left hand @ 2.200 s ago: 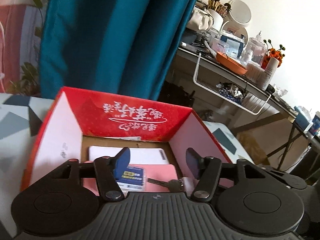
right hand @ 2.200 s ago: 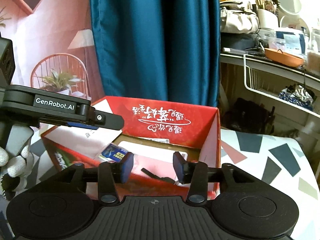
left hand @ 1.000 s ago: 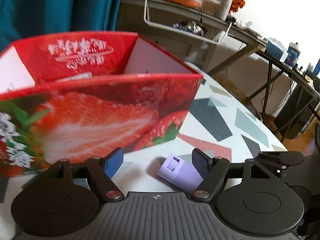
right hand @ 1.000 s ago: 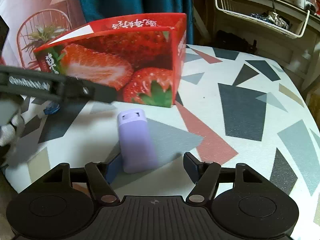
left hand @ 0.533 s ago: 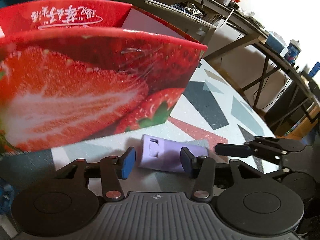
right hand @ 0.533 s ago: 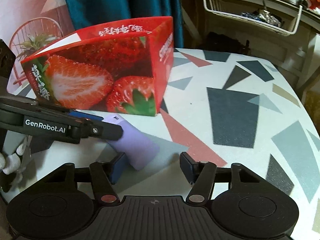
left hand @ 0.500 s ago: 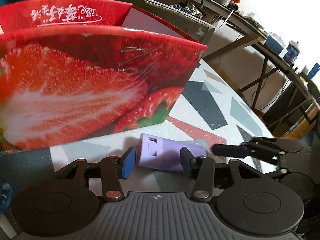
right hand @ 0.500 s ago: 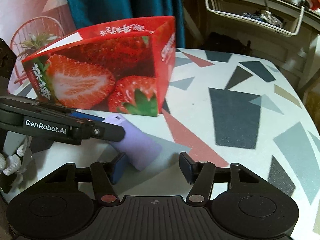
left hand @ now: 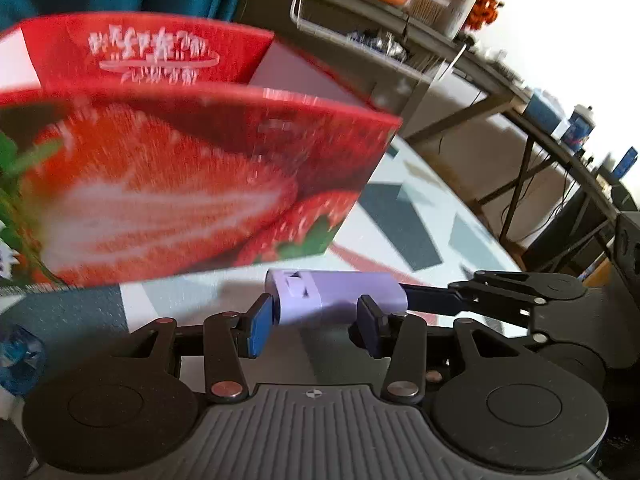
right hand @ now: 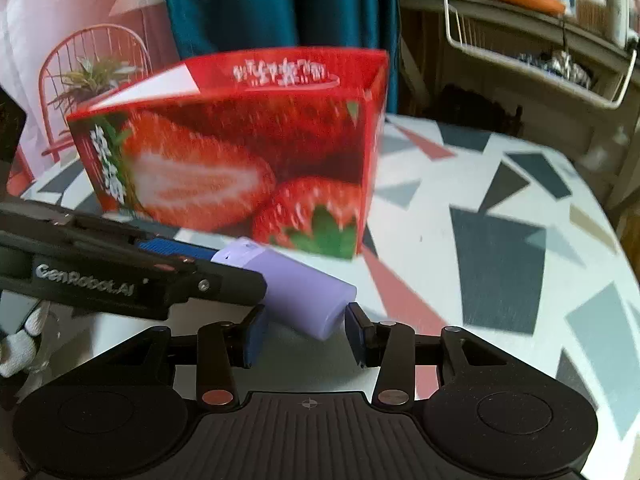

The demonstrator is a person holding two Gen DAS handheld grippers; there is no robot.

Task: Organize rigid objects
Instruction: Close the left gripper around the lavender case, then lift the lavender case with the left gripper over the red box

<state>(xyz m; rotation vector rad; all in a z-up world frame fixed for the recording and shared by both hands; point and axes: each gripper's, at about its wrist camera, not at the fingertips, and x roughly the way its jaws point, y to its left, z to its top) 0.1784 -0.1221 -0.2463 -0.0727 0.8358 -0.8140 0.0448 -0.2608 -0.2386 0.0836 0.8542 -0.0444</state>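
A lilac plastic case [left hand: 336, 294] lies crosswise between the fingers of my left gripper [left hand: 316, 322], which is shut on it just above the table. In the right wrist view the case [right hand: 300, 294] sticks out from the left gripper's finger [right hand: 224, 280] toward my right gripper [right hand: 304, 334]. The right gripper is open, its pads either side of the case's free end, not clearly touching. The red strawberry box [left hand: 192, 168] stands open-topped just behind the case, and shows in the right wrist view [right hand: 240, 160] too.
The table [right hand: 500, 240] has a white top with grey and red triangles. A small blue item [left hand: 18, 354] lies at the left edge. A desk with a wire basket [right hand: 532, 68] stands behind, beside a teal curtain [right hand: 280, 4].
Both grippers came out of the box and down to the table. The left gripper has closed on the lilac case and raised it slightly. The right gripper's fingers have narrowed around its free end.
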